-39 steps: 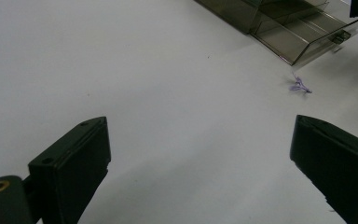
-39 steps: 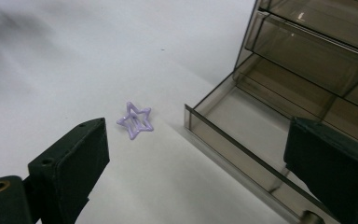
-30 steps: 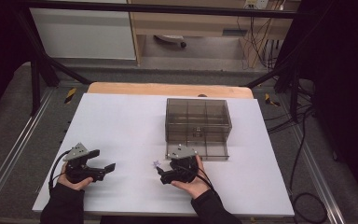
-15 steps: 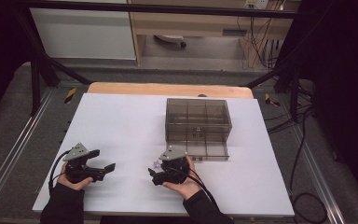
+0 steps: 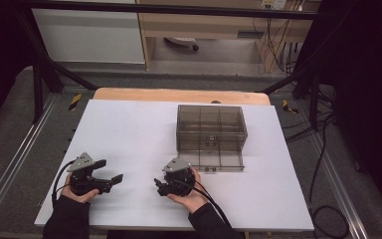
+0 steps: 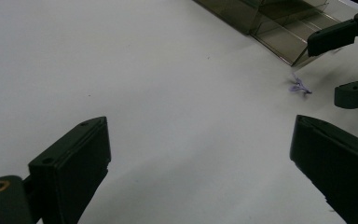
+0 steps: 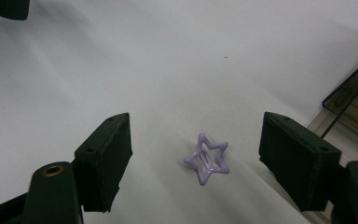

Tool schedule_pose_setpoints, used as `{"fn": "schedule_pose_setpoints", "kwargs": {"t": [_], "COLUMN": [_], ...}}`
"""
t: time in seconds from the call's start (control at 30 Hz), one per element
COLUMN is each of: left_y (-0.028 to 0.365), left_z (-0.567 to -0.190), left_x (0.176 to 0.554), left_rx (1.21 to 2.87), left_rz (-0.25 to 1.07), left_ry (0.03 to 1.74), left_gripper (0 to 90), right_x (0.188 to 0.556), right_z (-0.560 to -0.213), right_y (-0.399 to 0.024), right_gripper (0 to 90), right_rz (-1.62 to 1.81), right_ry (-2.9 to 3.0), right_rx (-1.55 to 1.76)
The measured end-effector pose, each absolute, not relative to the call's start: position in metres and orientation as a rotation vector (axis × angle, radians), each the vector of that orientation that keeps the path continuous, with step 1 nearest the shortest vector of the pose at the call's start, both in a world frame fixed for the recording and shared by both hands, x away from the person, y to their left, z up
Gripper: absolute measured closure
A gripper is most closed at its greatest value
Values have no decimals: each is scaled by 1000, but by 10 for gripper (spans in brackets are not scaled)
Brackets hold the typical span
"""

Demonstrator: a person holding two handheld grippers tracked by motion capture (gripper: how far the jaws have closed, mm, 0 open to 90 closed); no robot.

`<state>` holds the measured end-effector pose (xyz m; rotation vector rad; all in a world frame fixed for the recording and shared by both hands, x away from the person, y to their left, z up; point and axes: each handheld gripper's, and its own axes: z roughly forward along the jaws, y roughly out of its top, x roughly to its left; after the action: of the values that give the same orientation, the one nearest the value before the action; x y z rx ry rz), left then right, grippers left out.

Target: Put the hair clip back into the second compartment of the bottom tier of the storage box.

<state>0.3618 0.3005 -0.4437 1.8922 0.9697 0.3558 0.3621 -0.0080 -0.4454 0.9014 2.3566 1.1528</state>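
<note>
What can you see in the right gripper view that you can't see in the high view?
The right gripper view alone shows the small purple star clip lying flat on the white table, between the right gripper's two apart jaws, which have just been closing and do not touch it. The high view alone shows the left gripper and both of the person's hands. Both show the table and the smoky clear drawer box.
</note>
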Motion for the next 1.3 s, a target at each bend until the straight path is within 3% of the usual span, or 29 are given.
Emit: {"fn": "schedule_pose_setpoints", "kwargs": {"t": [0.4, 1.3], "left_y": [301, 301], "left_z": [-443, -443], "left_x": [362, 362], "left_rx": [1890, 1887], "left_rz": [356, 358], "left_ry": [969, 970], "left_gripper": [45, 45], "right_x": [365, 370], "right_z": [-452, -457], "right_y": [-4, -4], "right_gripper": [432, 711], "right_rz": [1142, 1086], "right_ry": [2357, 2377], "right_rx": [908, 925]}}
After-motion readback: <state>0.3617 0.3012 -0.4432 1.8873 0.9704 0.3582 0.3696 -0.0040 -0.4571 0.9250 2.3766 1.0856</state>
